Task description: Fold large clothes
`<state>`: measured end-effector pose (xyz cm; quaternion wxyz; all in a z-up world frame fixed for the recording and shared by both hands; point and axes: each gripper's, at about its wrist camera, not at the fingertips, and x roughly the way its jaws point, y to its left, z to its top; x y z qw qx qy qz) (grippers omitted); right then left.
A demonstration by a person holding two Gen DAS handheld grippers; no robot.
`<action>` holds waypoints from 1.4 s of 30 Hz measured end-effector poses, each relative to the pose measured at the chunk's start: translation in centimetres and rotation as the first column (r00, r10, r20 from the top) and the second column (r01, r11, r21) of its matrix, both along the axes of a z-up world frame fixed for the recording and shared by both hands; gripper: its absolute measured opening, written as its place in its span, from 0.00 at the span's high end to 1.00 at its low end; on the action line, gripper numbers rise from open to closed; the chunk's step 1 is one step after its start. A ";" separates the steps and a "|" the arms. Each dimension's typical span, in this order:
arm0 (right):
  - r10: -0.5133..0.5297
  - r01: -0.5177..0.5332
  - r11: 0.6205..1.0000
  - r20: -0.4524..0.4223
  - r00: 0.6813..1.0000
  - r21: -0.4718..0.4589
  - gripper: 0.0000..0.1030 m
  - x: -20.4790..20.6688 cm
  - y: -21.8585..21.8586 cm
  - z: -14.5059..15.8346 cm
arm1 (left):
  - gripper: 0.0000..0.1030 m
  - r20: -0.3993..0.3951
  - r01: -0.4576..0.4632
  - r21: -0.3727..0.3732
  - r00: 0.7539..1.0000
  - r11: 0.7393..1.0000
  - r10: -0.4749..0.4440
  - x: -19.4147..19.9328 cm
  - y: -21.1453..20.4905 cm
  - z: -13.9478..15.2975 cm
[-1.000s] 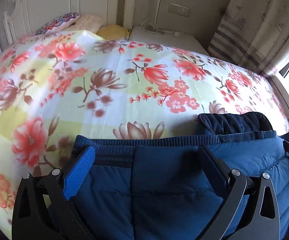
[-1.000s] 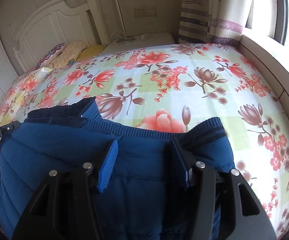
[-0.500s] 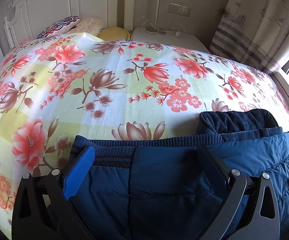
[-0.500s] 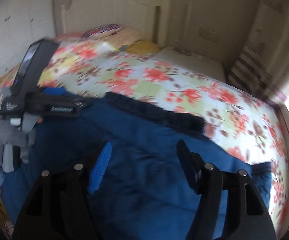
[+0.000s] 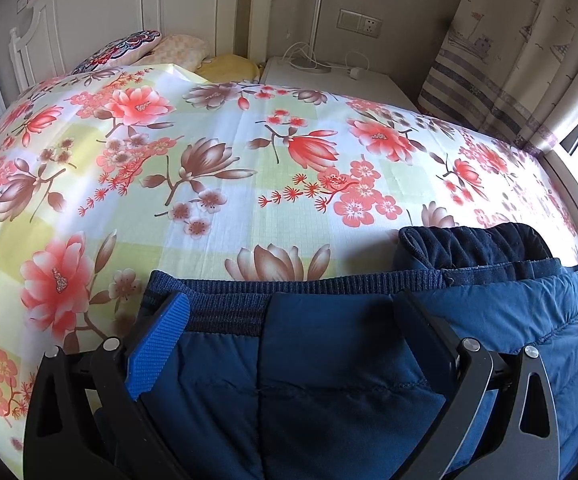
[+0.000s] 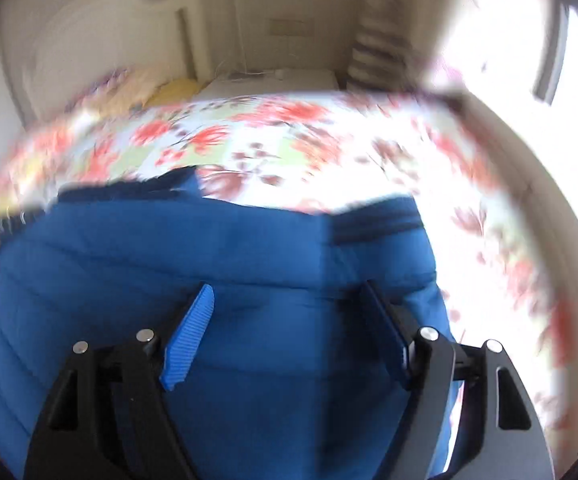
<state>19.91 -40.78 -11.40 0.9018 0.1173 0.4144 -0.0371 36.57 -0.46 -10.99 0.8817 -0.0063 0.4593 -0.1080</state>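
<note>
The left gripper (image 5: 289, 316) has its fingers (image 5: 157, 344) spread wide and resting over the ribbed hem of the blue padded jacket (image 5: 329, 380), as it did a second ago, gripping nothing. The right gripper (image 6: 289, 304), fingers also wide, has swung across the jacket and back (its view is badly smeared, so I cannot tell if it touches the fabric). With the jacket lying at the near edge of the floral bed (image 5: 217, 184), that sweep probably smoothed a finished fold.
</note>
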 end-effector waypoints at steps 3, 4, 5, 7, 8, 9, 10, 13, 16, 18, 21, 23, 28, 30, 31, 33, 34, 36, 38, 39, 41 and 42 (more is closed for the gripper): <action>-0.005 0.005 1.000 -0.003 1.000 0.006 0.29 0.1 -0.1 -0.5 | 0.04 0.005 0.000 0.008 1.000 1.000 0.000 -0.1 -0.1 0.1; 0.000 0.000 0.998 -0.014 1.000 -0.064 0.28 0.3 1.0 -0.5 | 0.04 0.004 -0.001 0.009 1.000 1.000 0.001 -0.1 -0.1 0.1; 0.003 -0.005 0.994 -0.021 1.000 -0.107 0.28 0.4 1.7 -0.5 | 0.04 0.005 -0.001 0.008 1.000 1.000 0.001 0.0 0.0 0.1; 0.004 -0.007 0.991 -0.022 1.000 -0.132 0.27 0.4 2.2 -0.6 | 0.04 0.007 -0.001 0.009 1.000 1.000 0.001 -0.1 -0.1 0.1; 0.004 -0.006 0.995 -0.016 1.000 -0.100 0.27 0.3 1.8 -0.7 | 0.04 0.010 -0.001 0.011 1.000 1.000 0.001 -0.1 -0.1 0.2; 0.004 -0.005 0.997 -0.010 1.000 -0.072 0.27 0.1 1.3 -0.7 | 0.04 0.013 -0.001 0.013 1.000 1.000 0.001 -0.1 -0.1 0.2; 0.004 -0.004 0.999 -0.002 1.000 -0.045 0.27 0.0 0.9 -0.7 | 0.04 0.014 -0.001 0.014 1.000 1.000 0.001 -0.2 -0.1 0.2; 0.004 -0.003 0.998 0.004 1.000 -0.063 0.28 0.2 1.3 -0.6 | 0.04 0.046 -0.010 0.052 0.999 0.999 0.007 -0.7 -0.5 0.8; -0.005 0.010 0.992 0.037 0.999 -0.124 0.28 -0.7 2.0 0.9 | 0.04 0.107 -0.024 0.164 0.994 0.986 0.007 -2.7 -1.7 2.6; 0.019 -0.006 0.989 0.090 0.996 -0.150 0.28 -2.0 3.6 2.7 | 0.04 0.122 0.007 0.154 0.992 0.988 -0.026 -4.9 -2.5 3.9; 0.162 -0.134 0.965 0.112 0.980 -0.223 0.22 -3.9 8.6 4.7 | 0.04 0.148 0.071 0.181 0.984 0.981 -0.098 -9.1 -4.7 5.2; 0.276 -0.241 0.922 0.077 0.958 -0.304 0.19 -4.8 12.5 4.3 | 0.04 0.144 0.110 0.190 0.980 0.976 -0.138 -10.9 -6.3 4.4; 0.310 -0.291 0.905 0.014 0.951 -0.309 0.16 -4.5 14.7 1.2 | 0.04 0.128 0.116 0.246 0.980 0.962 -0.151 -12.2 -7.5 0.8; 0.282 -0.266 0.927 0.026 0.959 -0.264 0.16 -4.6 13.6 1.5 | 0.04 0.107 0.112 0.213 0.985 0.971 -0.137 -12.0 -6.6 0.8; 0.266 -0.249 0.932 0.030 0.964 -0.262 0.16 -4.9 13.0 1.8 | 0.04 0.112 0.103 0.221 0.985 0.970 -0.130 -12.4 -6.2 1.1; 0.219 -0.197 0.942 0.051 0.974 -0.273 0.16 -5.8 11.6 2.3 | 0.04 0.159 0.073 0.254 0.980 0.964 -0.116 -13.7 -5.3 1.9; 0.195 -0.173 0.949 0.060 0.979 -0.263 0.16 -6.3 10.6 2.4 | 0.04 0.174 0.062 0.265 0.978 0.962 -0.111 -14.1 -4.9 2.2; 0.139 -0.121 0.964 0.062 0.988 -0.238 0.15 -7.1 8.0 2.2 | 0.04 0.190 0.037 0.282 0.977 0.959 -0.094 -15.2 -3.4 2.4; 0.079 -0.066 0.977 0.060 0.995 -0.201 0.15 -7.8 5.3 1.7 | 0.04 0.191 0.009 0.292 0.979 0.956 -0.067 -15.6 -2.0 2.2; 0.063 -0.052 0.982 0.056 0.996 -0.180 0.14 -8.0 4.4 1.3 | 0.04 0.185 0.000 0.286 0.981 0.958 -0.055 -15.6 -1.4 1.9; 0.058 -0.051 0.993 0.064 0.996 -0.106 0.12 -8.3 3.0 0.5 | 0.04 0.154 0.009 0.208 0.987 0.978 -0.042 -15.2 0.0 1.3; 0.056 -0.051 0.995 0.067 0.996 -0.081 0.12 -8.3 2.7 0.3 | 0.04 0.146 0.008 0.181 0.989 0.983 -0.035 -15.0 0.4 1.2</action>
